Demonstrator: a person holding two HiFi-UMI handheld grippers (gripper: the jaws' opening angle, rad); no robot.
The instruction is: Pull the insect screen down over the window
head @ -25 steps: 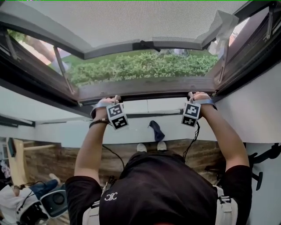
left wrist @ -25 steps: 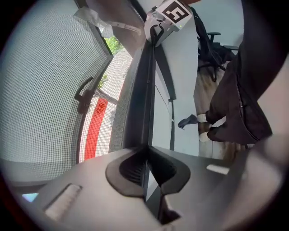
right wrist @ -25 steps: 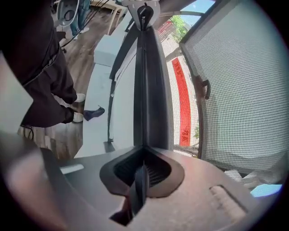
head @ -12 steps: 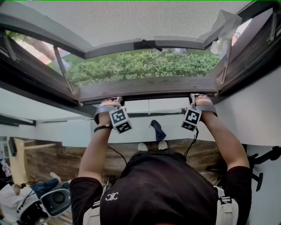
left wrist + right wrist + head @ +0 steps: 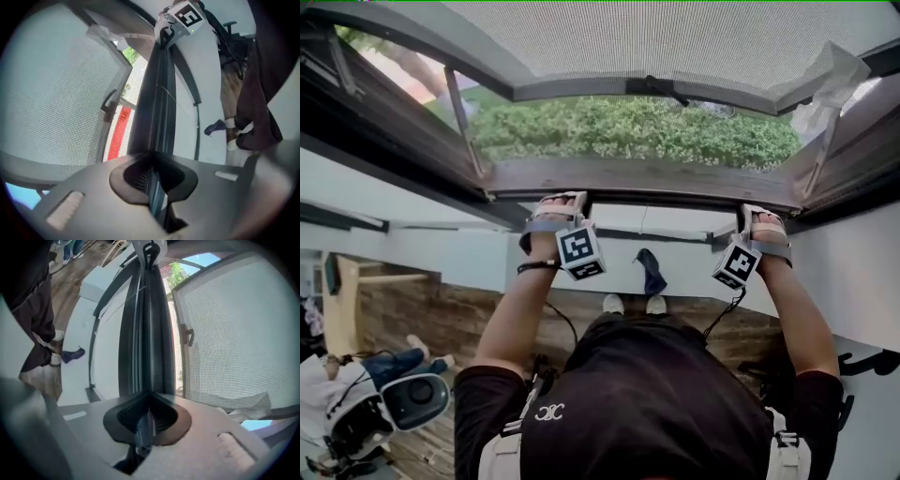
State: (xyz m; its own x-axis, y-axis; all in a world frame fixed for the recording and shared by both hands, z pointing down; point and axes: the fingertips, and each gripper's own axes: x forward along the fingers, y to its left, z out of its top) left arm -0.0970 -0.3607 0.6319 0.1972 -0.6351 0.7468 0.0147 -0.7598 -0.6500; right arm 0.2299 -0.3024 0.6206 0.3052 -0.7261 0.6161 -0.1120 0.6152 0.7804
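The insect screen [image 5: 675,37] is grey mesh overhead, and its grey bottom rail carries a black handle [image 5: 661,87]. Below it, a gap shows the outdoors, then a dark bar [image 5: 656,176] runs along the window's lower edge. My left gripper [image 5: 561,202] and right gripper [image 5: 761,217] both sit at this bar, one towards each end. In the left gripper view, the jaws of my left gripper [image 5: 154,187] are shut on the bar [image 5: 157,108], with the mesh [image 5: 51,93] beside it. The right gripper [image 5: 145,425] clamps the same bar [image 5: 145,333].
A green hedge [image 5: 637,127] fills the open gap. Metal window stays [image 5: 461,112] slant at both sides. Crumpled plastic [image 5: 830,84] hangs at the upper right. Below are a white wall [image 5: 694,258], a dark cloth [image 5: 652,272] and a helmet-like device [image 5: 408,401] on the wooden floor.
The head view has shifted, so the window and both grippers sit further right and a little lower. Both grippers stay clamped on the bar.
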